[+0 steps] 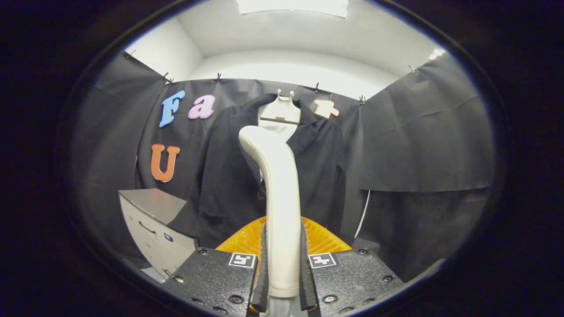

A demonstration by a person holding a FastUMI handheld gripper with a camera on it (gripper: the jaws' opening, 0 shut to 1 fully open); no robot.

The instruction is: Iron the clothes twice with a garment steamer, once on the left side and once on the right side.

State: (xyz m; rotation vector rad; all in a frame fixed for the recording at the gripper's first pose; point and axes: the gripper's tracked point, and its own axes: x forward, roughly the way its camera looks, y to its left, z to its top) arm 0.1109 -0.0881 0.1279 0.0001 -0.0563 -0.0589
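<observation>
Here the hand-held gripper [282,264] is clamped narrowly on the garment steamer [280,193] handle, upright before the dark clothes [229,176].

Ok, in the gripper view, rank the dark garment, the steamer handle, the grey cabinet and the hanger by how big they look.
1. Dark garment
2. Steamer handle, clamped between the gripper fingers; its nearness inflates it
3. Grey cabinet, close to the handle in apparent size, so that order is unsure
4. Hanger

place: recording booth | cues: black cloth walls [423,132] pinned up, white ceiling [286,39] above
</observation>
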